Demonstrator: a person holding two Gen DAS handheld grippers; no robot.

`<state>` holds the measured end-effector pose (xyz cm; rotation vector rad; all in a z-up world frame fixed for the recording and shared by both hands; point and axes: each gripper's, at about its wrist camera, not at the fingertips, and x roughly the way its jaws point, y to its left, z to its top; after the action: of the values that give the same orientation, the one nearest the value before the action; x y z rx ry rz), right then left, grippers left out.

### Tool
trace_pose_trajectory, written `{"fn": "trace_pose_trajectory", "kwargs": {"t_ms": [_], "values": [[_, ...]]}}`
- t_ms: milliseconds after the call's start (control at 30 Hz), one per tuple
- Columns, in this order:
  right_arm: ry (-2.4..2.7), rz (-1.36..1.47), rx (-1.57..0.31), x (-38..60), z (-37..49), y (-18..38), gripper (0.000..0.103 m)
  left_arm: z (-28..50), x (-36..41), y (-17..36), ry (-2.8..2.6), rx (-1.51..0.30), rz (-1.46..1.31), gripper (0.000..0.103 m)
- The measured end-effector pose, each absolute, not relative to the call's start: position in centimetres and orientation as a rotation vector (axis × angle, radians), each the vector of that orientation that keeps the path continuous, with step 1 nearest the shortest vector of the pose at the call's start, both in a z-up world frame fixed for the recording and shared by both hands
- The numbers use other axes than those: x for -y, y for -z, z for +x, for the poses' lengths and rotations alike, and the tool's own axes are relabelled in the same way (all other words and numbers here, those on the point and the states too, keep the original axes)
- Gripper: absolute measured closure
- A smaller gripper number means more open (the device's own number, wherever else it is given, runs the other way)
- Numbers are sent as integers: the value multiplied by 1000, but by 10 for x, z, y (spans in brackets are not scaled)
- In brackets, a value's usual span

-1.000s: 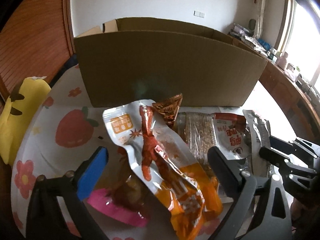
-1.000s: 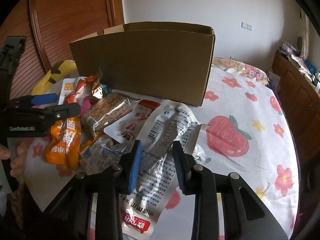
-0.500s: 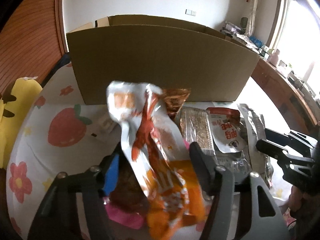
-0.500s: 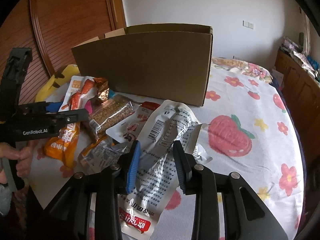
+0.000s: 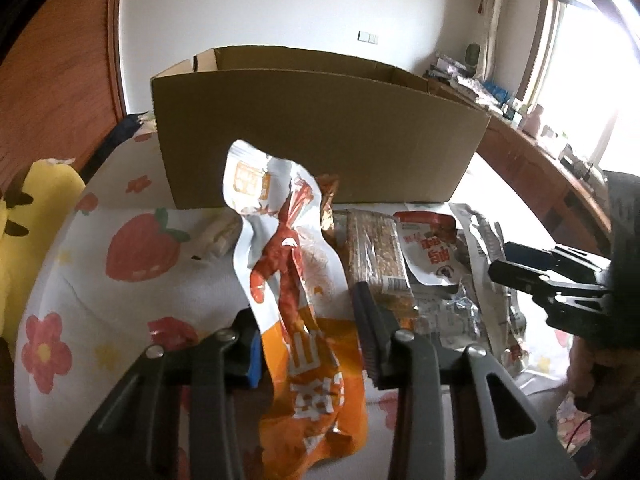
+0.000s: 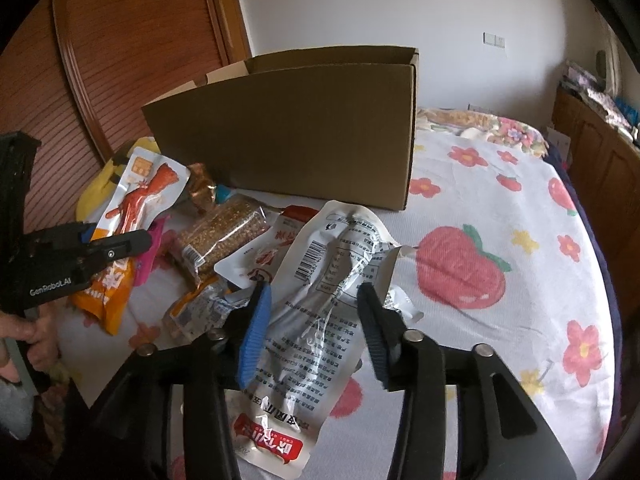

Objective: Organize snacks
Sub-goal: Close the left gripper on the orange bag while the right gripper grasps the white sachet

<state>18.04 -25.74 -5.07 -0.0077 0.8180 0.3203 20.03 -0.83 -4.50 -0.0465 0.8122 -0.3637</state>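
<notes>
My left gripper (image 5: pixel 310 334) is shut on an orange and white chicken-feet snack packet (image 5: pixel 296 280) and holds it lifted above the bed, in front of the open cardboard box (image 5: pixel 320 136). The packet also shows in the right wrist view (image 6: pixel 136 200), with the left gripper (image 6: pixel 120 246) around it. My right gripper (image 6: pixel 310 320) is open, its jaws on either side of a large silvery white packet (image 6: pixel 332 280) lying on the bed. Between them lie a grain bar (image 6: pixel 220 236), a red and white packet (image 5: pixel 430 252) and a small foil packet (image 6: pixel 196 312).
The box (image 6: pixel 304 132) stands on a strawberry and flower bedspread (image 6: pixel 500 240). A yellow plush toy (image 5: pixel 28 216) lies at the left edge. A pink packet (image 6: pixel 150 248) lies under the left gripper. A wooden sliding door (image 6: pixel 120 60) and a cabinet (image 6: pixel 592 152) border the bed.
My left gripper closed on the orange packet and raised it off the bed. My right gripper opened wider over the silvery packet.
</notes>
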Motion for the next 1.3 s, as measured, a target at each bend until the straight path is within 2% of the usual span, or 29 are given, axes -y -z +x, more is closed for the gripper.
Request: {"fn": "trace_pose_trajectory", "kwargs": {"t_ms": [433, 767, 1100, 1167, 1233, 1267, 1300], "values": [[-273, -69, -820, 245, 199, 55, 41, 186, -24, 35, 381, -779, -104, 70], [-246, -21, -823, 262, 199, 52, 30, 179, -17, 30, 387, -758, -77, 70], [-235, -69, -892, 253, 214, 64, 26, 176, -8, 25, 406, -744, -58, 70], [-237, -83, -890, 253, 214, 63, 29, 175, -7, 24, 408, -741, -57, 70], [-246, -82, -878, 254, 212, 60, 46, 174, -8, 25, 407, -738, -54, 70], [-253, -78, -867, 255, 209, 56, 50, 174, -8, 25, 407, -739, -54, 70], [-264, -71, -863, 256, 208, 53, 66, 174, -8, 26, 408, -739, -55, 70]]}}
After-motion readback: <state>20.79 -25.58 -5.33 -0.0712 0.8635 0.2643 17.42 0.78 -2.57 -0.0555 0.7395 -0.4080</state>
